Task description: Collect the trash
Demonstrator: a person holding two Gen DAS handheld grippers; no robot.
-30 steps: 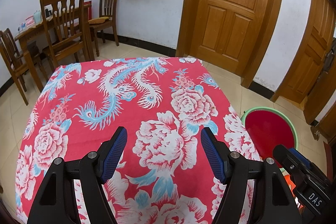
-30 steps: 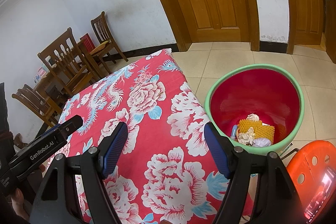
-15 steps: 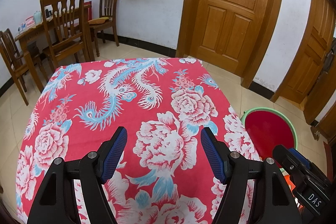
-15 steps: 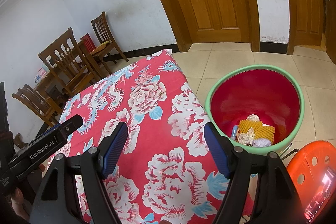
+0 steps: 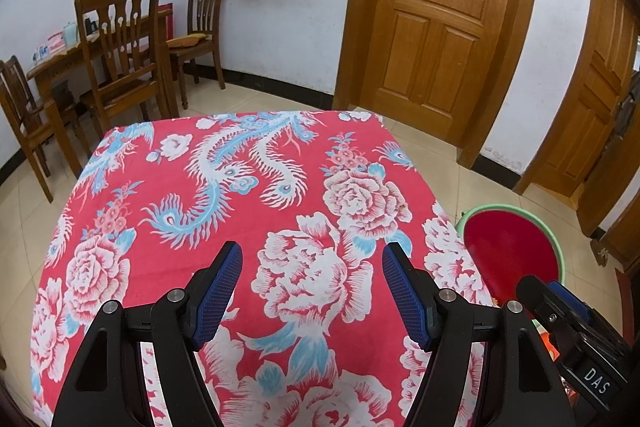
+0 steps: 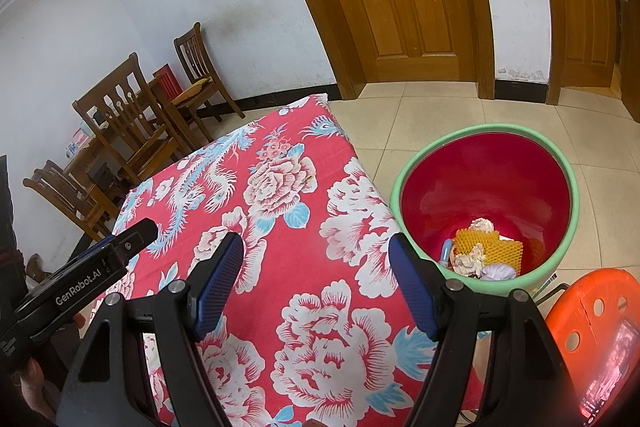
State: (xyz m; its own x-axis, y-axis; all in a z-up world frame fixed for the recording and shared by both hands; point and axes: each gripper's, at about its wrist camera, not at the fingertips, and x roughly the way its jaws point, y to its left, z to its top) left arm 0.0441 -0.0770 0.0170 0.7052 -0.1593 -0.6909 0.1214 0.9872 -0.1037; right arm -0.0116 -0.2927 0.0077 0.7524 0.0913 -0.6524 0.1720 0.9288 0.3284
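Floor bin (image 6: 486, 187) right of tool (image 6: 316, 281)

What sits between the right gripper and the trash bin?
Only floral tablecloth between right gripper and bin; right wrist view shows it.

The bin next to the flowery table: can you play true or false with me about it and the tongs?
1. The round green-rimmed red plastic bin is empty. False: a yellow foam net and crumpled tissues lie inside.
2. The left tongs are open. True.
3. The right tongs grip a tissue. False: they are open, holding nothing.
4. The bin stands on the red flowered tablecloth. False: it stands on the floor beside it.
5. An orange plastic stool is near the bin. True.
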